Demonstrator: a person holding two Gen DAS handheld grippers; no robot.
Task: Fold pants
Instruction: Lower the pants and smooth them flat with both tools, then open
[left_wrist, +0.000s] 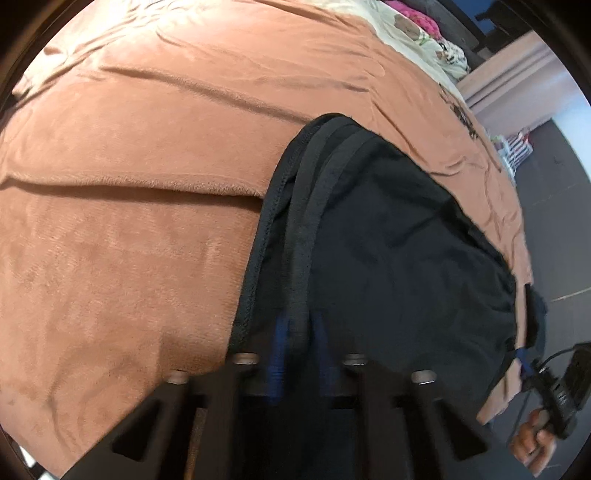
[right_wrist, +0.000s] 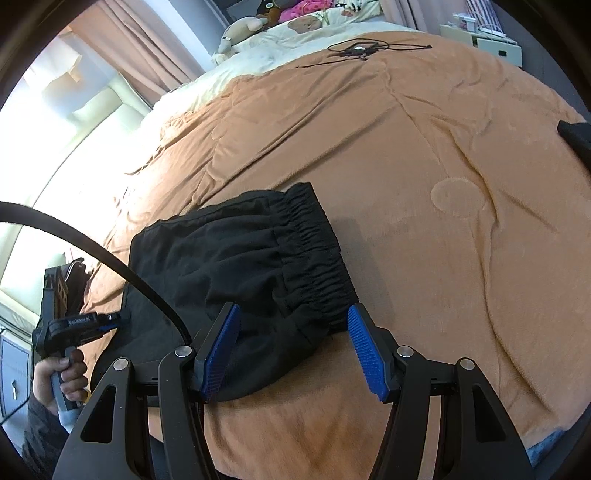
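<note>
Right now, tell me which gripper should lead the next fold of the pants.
Left. The left gripper is already shut on the pants' edge; the right gripper stands open over the waistband corner, gripping nothing.

The folded pants (right_wrist: 236, 266) are laid on the blanket (right_wrist: 424, 184), near its front edge. Pillows (right_wrist: 295, 26) are set far behind.

left gripper (left_wrist: 301, 332) tips buried in pants (left_wrist: 388, 240) hem
</note>
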